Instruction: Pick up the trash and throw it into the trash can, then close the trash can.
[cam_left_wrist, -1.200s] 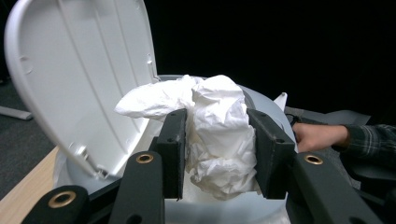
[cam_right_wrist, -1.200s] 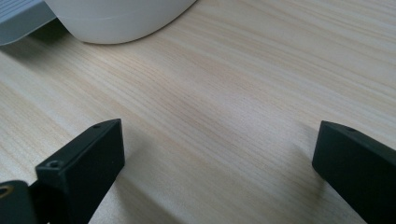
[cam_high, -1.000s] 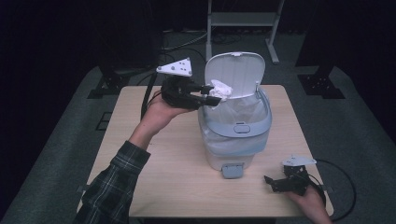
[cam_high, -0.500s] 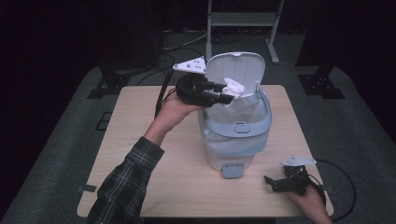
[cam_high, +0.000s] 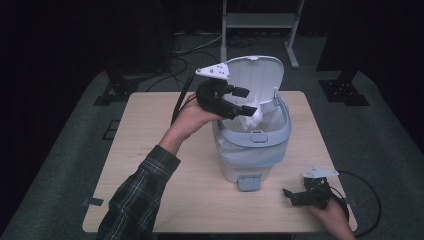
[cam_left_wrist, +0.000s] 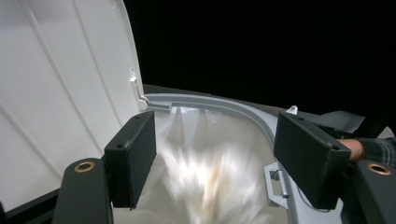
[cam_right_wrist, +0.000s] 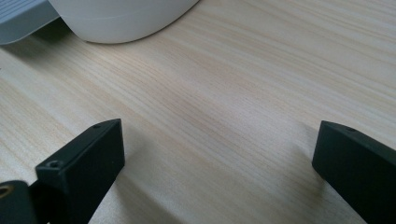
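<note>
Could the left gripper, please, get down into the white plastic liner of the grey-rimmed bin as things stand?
Probably yes. The bin's white lid stands open, and the left gripper hangs with open jaws right over the white plastic liner. Only a blurred whitish wad shows below the jaws.
</note>
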